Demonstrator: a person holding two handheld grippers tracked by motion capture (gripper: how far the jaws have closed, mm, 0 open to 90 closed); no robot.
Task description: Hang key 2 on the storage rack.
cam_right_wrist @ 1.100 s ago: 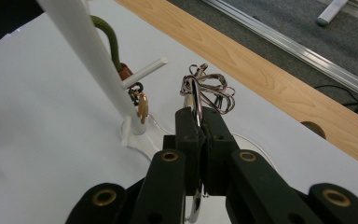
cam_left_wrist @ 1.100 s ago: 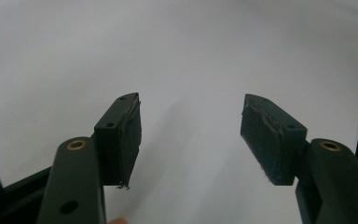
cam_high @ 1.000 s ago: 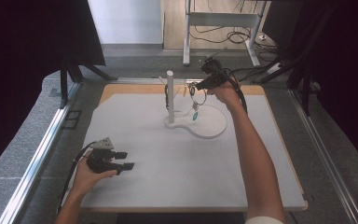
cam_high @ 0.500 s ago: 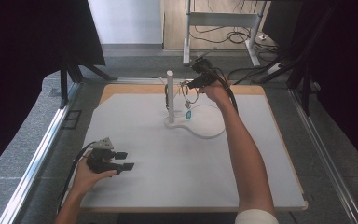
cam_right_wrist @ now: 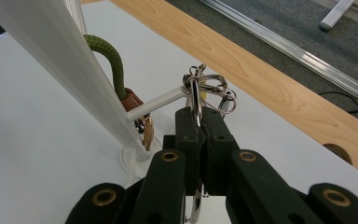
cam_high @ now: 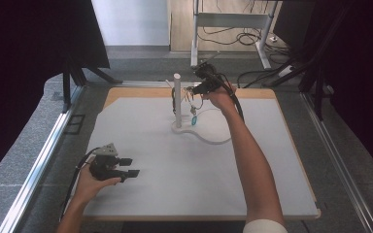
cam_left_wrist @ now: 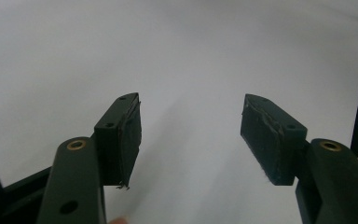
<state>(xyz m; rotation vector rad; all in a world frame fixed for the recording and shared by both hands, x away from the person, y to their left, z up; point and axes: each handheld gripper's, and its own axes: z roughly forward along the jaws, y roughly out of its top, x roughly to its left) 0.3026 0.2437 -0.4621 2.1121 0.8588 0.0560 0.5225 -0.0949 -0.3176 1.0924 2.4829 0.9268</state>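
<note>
- Clamping a bunch of silver metal key rings (cam_right_wrist: 208,88) at the white peg's (cam_right_wrist: 156,103) tip, the right claw (cam_right_wrist: 199,122) could slip, dropping them.
- Tall white post stand (cam_high: 177,99), at the white counter's (cam_high: 199,170) twelve o'clock, might tip if tugged.
- Left claw (cam_left_wrist: 191,135) rests apart at seven o'clock.

This looks like a lab or test room, not a home. The bench (cam_high: 281,194) has a white top with a bare wood strip along the far side, and it sits in a metal frame (cam_high: 34,170). Black curtains (cam_high: 24,58) hang on both sides. The floor (cam_high: 141,63) is grey carpet. Behind the bench stands a white metal desk frame (cam_high: 233,19), with loose black cables (cam_high: 233,36) lying on the floor near a wooden wall.
</note>
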